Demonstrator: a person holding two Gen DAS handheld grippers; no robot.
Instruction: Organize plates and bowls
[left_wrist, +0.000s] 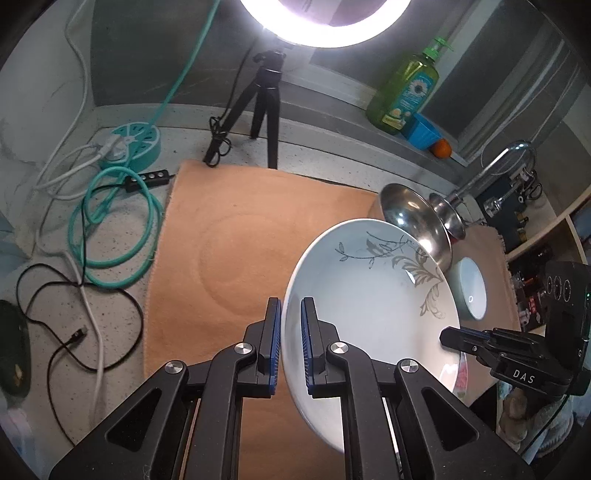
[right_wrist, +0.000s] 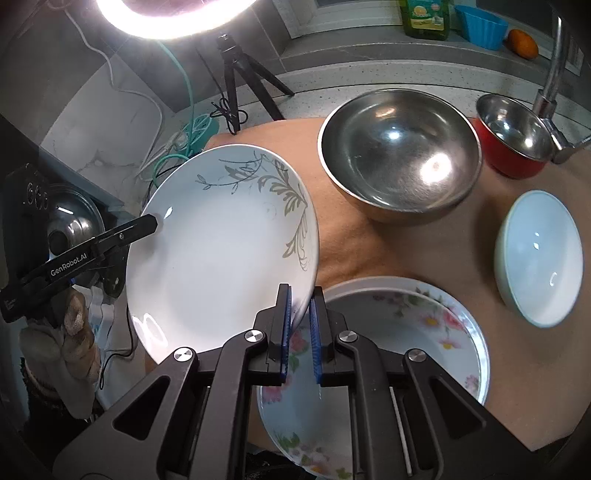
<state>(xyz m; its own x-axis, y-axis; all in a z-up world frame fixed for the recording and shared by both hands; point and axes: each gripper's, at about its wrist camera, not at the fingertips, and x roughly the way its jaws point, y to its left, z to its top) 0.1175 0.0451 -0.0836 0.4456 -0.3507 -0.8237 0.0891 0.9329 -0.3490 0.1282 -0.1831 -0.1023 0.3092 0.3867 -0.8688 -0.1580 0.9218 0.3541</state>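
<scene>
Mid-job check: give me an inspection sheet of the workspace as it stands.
Surface: orange mat on speckled counter.
Job's things: leaf plate held tilted above mat; floral plate, steel bowl, red bowl, pale bowl on mat.
Clutter: soap bottle, blue cup, orange on ledge.
Grippers: left claw and right claw clamp opposite rims.
Cables: teal coil, black lead.
Surroundings: ring light, tripod, faucet.

My left hand-held gripper (left_wrist: 291, 345) and right hand-held gripper (right_wrist: 300, 325) hold the leaf plate (right_wrist: 221, 254) between them above the mat (right_wrist: 388, 251). Below its right edge lies the flower plate (right_wrist: 406, 332); behind sits the large steel bowl (right_wrist: 400, 155), the small bowl (right_wrist: 539, 258) at right.
</scene>
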